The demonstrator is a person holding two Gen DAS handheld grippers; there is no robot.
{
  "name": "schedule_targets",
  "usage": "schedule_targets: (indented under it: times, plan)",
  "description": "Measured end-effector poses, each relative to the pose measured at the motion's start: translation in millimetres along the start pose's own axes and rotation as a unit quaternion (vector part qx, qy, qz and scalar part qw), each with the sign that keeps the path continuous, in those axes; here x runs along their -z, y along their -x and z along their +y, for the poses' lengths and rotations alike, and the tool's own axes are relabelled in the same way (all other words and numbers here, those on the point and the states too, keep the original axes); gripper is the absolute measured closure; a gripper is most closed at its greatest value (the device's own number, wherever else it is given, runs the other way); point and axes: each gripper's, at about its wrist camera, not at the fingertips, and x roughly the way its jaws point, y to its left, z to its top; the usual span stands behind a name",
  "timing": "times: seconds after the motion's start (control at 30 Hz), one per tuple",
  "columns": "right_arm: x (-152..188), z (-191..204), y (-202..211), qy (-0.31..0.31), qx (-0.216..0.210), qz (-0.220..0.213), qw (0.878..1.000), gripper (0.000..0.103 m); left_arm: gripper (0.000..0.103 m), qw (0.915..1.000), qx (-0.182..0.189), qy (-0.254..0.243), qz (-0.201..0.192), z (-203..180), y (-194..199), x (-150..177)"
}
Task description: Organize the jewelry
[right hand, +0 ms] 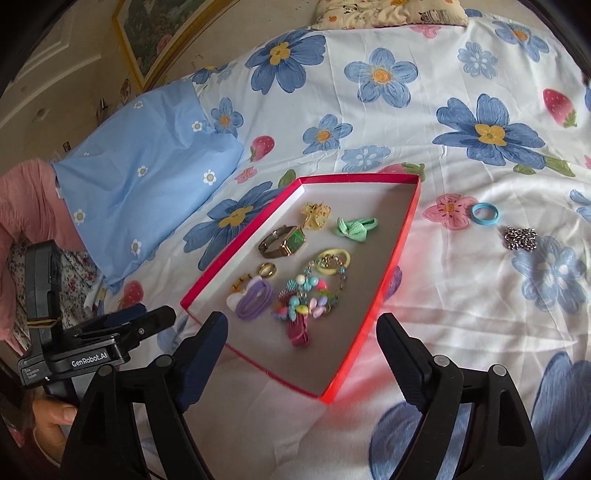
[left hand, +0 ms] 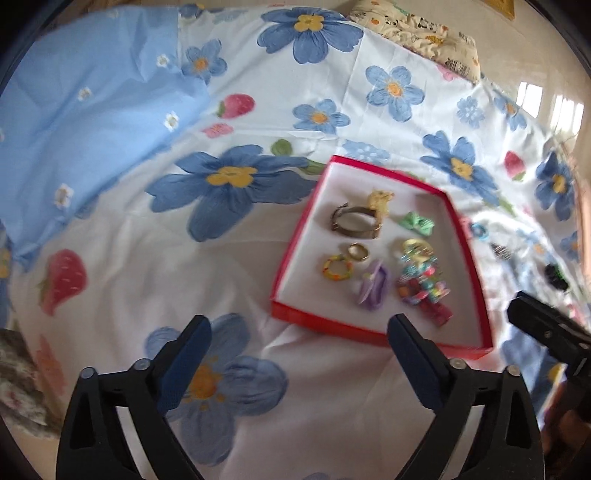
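Note:
A red shallow box [left hand: 293,254] [right hand: 397,266] lies on the flowered bedsheet. It holds a watch [right hand: 283,242] [left hand: 354,223], a gold ring [right hand: 267,270], a green bow tie [right hand: 352,229], a purple hair band [right hand: 253,301], a beaded bracelet [right hand: 306,299] and a yellow clip [right hand: 314,216]. Outside it to the right lie a blue hair ring [right hand: 485,213] and a silver chain piece [right hand: 521,238]. My left gripper [left hand: 299,332] is open and empty, just before the box's near-left corner. My right gripper [right hand: 301,330] is open and empty over the box's near edge.
A light blue pillow [right hand: 147,184] [left hand: 85,122] lies to the left of the box. A patterned cushion [left hand: 417,33] sits at the far end of the bed. A framed picture [right hand: 159,33] leans on the wall. More small items [left hand: 554,275] lie right of the box.

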Motion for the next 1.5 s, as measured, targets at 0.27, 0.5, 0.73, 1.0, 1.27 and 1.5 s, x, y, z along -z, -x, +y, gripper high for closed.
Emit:
schedule_targets:
  times: [0.27, 0.5, 0.73, 1.0, 1.27, 1.5]
  plan:
    - [13.8, 3.6, 13.2, 0.023, 0.017, 0.001, 1.000, 0.017, 0.002, 0.9993, 0.033, -0.005, -0.019, -9.4, 20.5, 20.7]
    - [-29.6, 23.2, 66.7, 0.070, 0.023, -0.054, 0.996, 0.000, 0.001, 0.9916, 0.050, -0.073, -0.094, -23.1, 69.7, -14.7]
    - [-21.8, 25.6, 67.5, 0.076, 0.037, -0.066, 0.994, 0.000, 0.001, 0.9925, -0.025, -0.087, -0.082, -39.4, 49.2, 10.7]
    - [22.0, 12.4, 34.0, 0.068, 0.048, -0.023, 0.996, 0.000, 0.001, 0.9975, -0.012, -0.054, -0.045, -42.4, 26.7, 27.0]
    - [33.5, 13.4, 27.9, 0.076, 0.057, -0.015, 0.995, 0.000, 0.001, 0.9972, -0.011, -0.057, -0.047, -38.5, 31.6, 30.4]
    - [35.9, 15.5, 26.6, 0.080, 0.059, -0.013, 0.995, 0.000, 0.001, 0.9968, -0.013, -0.058, -0.054, -39.0, 38.7, 37.1]
